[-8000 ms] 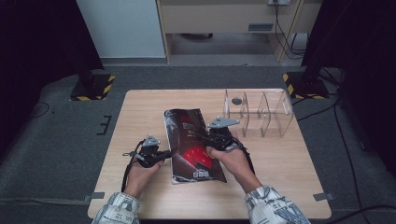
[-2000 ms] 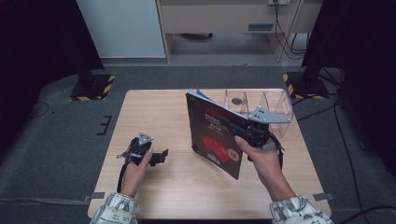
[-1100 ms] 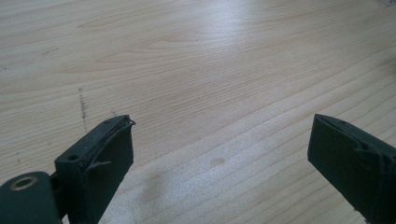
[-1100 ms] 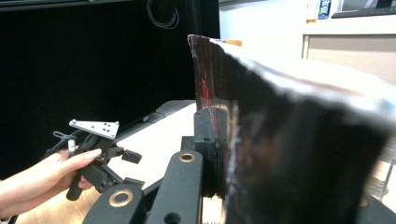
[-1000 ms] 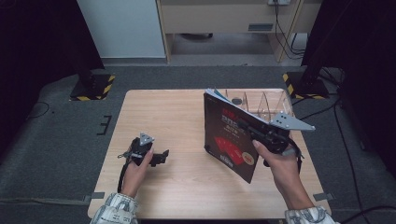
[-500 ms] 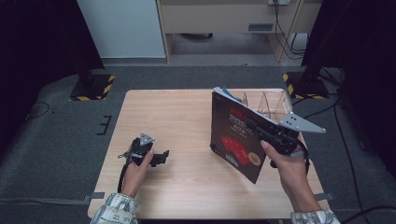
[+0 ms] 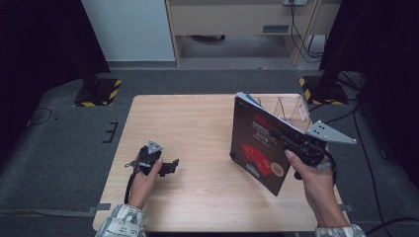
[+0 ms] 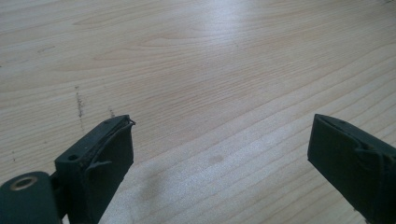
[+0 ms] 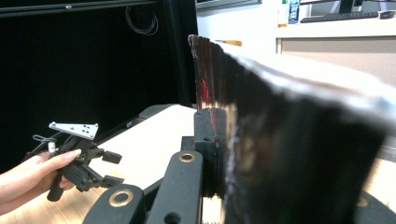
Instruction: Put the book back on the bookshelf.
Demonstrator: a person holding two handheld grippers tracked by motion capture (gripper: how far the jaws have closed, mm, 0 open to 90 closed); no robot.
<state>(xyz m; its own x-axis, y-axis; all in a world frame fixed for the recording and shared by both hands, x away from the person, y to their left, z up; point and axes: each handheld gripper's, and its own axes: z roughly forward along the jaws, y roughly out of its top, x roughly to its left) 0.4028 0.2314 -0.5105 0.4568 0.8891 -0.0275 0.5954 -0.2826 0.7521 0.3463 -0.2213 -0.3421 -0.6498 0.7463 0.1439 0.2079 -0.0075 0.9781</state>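
Note:
A dark magazine (image 7: 257,143) with red cover art stands upright above the right half of the wooden table (image 7: 197,123). My right gripper (image 7: 277,135) is shut on its edge, with the person's hand behind it. In the right gripper view the magazine (image 9: 289,130) is pinched against the left jaw of my right gripper (image 9: 219,140). My left gripper (image 7: 170,165) rests low at the table's front left, open, with nothing between its jaws (image 8: 219,158). It also shows far off in the right gripper view as the left gripper (image 9: 112,168).
A clear acrylic divider rack (image 7: 289,106) stands at the table's back right, just behind the magazine. Black stands with yellow-striped feet (image 7: 99,91) flank the table on the grey floor. Bare wood lies between the two hands.
The magazine, flat on the table at first, has been lifted upright. My right gripper has carried it rightward toward the clear rack. The left gripper has stayed put.

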